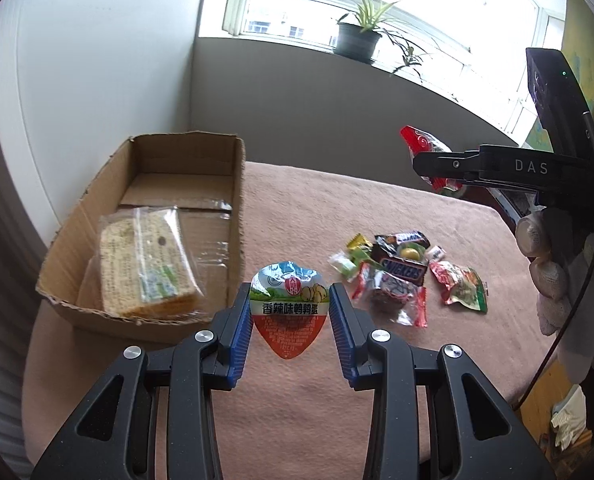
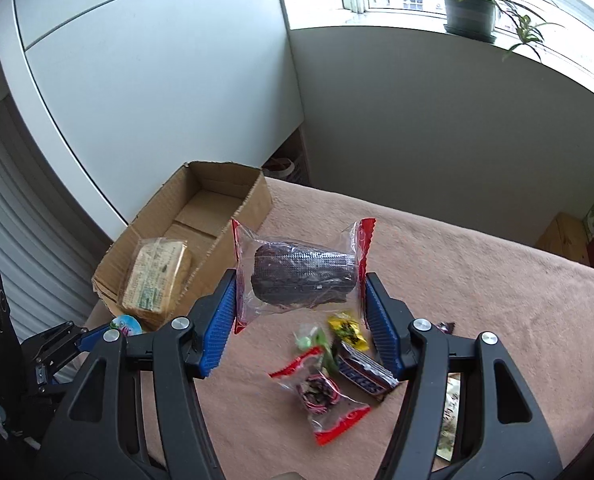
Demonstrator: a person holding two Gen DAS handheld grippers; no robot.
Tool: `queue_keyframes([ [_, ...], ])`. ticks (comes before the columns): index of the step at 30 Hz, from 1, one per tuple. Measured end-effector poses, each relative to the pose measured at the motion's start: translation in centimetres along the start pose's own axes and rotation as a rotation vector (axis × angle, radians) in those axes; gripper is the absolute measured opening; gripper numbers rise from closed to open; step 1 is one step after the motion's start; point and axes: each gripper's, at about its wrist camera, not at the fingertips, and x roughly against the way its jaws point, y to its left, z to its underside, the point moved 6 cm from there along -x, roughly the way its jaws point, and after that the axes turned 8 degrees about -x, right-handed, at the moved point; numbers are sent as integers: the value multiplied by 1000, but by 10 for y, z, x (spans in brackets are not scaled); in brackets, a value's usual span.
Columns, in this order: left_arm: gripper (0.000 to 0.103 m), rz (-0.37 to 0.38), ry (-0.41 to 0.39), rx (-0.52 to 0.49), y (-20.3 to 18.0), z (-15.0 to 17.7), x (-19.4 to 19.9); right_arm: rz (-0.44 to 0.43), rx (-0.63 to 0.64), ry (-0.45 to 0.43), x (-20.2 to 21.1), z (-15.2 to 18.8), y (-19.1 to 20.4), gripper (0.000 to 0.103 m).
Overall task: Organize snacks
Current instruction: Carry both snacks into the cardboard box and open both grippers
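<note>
Blue ribbed pads line both tools. Left gripper [image 1: 290, 312] is clamped on a heart-shaped quail-egg pack [image 1: 289, 308], foil lid printed red, white and green; the pack sits between the pads, touching both, just beside the near right corner of the cardboard box [image 1: 239, 200].

Right gripper [image 2: 300, 312] is closed across a clear packet with red edges [image 2: 303, 272] holding a dark, ridged lump. Packet is lifted clear of the table and held level; its red side seams press against the pads. From the left wrist view the same packet [image 1: 423, 146] shows pinched in the black jaws, high above the far side of the table, with a white-gloved hand [image 1: 553, 264] on the tool's grip.

Below the right gripper, a loose pile lies on the pink cloth-covered table [image 2: 477, 280]: a Snickers bar [image 2: 363, 372], a small clear red-edged packet of dark pieces [image 2: 321, 396], a yellow candy [image 2: 349, 330], a green-and-white candy [image 2: 307, 342]. A red-and-green sachet [image 1: 461, 286] lies just beside the pile's right edge.

Cardboard box stands open on the table's left side, near end holding a wrapped block of pale crispy cake [image 1: 147, 260] leaning against the wall; far end bare cardboard.

Farthest back: grey wall, windowsill, a potted plant [image 1: 357, 40] in a dark pot.
</note>
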Motion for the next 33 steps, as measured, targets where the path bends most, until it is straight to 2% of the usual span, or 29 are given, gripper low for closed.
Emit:
queue_keyframes([
  [5,36,-47,-5,40,31,-5,-2,-24,62,16,-29,-19,45,64],
  [9,36,-57,-3,63,46,-6,-7,-29,97,31,-54,-30,71,64],
  [21,36,-40,-5,110,66,-8,-16,-50,83,87,-117,-49,101,65],
  [25,36,-34,-6,111,66,-9,-18,-35,90,80,-125,-53,104,72],
  [27,37,-30,-4,108,66,-10,-20,-28,83,72,-126,-55,103,88],
  [28,38,-30,-4,109,66,-10,-20,-23,77,62,-126,-57,103,92],
  [30,51,-28,0,115,66,-10,-20,-22,65,46,-124,-58,101,97],
  [31,63,-31,-6,121,67,-10,-19,-22,63,47,-124,-58,100,97],
  [33,65,-32,-18,128,69,-10,-17,-17,60,51,-123,-58,97,97],
])
